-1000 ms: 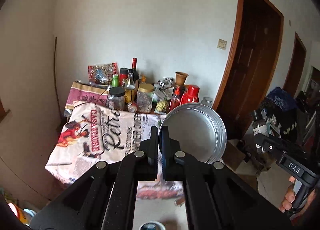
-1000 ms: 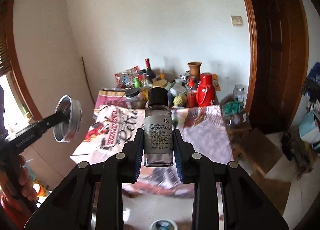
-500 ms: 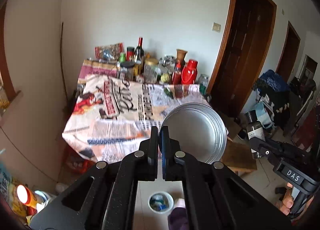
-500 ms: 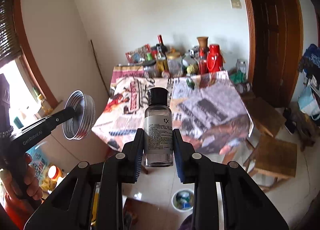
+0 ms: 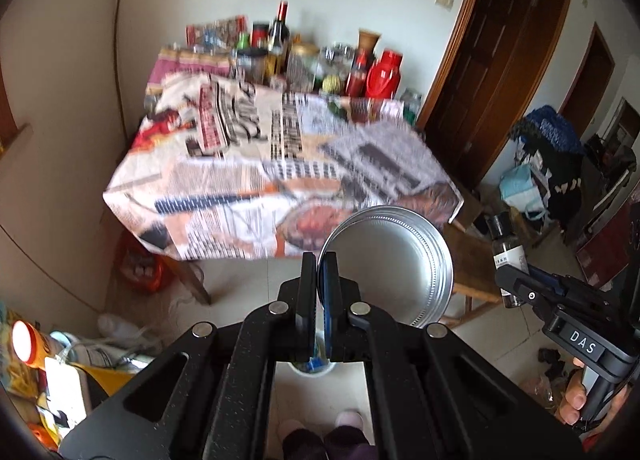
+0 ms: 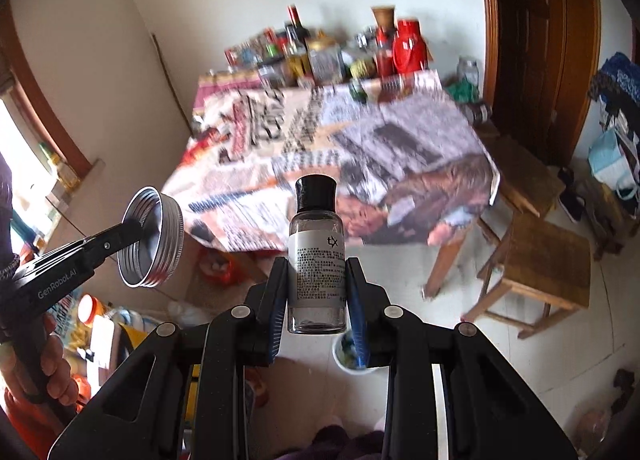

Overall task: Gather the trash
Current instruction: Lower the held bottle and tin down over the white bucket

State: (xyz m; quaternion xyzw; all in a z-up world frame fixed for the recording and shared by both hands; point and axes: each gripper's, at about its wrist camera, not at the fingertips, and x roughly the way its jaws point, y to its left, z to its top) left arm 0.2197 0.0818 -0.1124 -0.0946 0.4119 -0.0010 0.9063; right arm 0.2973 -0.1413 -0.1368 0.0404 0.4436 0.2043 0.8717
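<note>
My left gripper [image 5: 319, 260] is shut on the rim of a round silver metal lid [image 5: 388, 264], which stands on edge to the right of the fingers. In the right wrist view the same lid [image 6: 154, 238] hangs at the left, clamped by that left gripper [image 6: 134, 226]. My right gripper [image 6: 317, 260] is shut on a small clear bottle [image 6: 316, 244] with a black cap and a white label, held upright. The bottle [image 5: 506, 252] also shows at the right of the left wrist view. A small white bin [image 6: 348, 356] with scraps inside stands on the floor below, partly hidden by the fingers.
A table under a newspaper-print cloth [image 5: 280, 164] stands ahead, with jars and bottles [image 5: 320, 56] crowded at its far end. Wooden stools [image 6: 540, 260] sit to its right by a dark door [image 5: 500, 60]. Bags and packets [image 5: 60, 364] litter the floor at the left.
Both grippers have sunk and tipped downward while drawing back from the table. The floor, the stools and the white bin have come into view. Both grips are unchanged.
</note>
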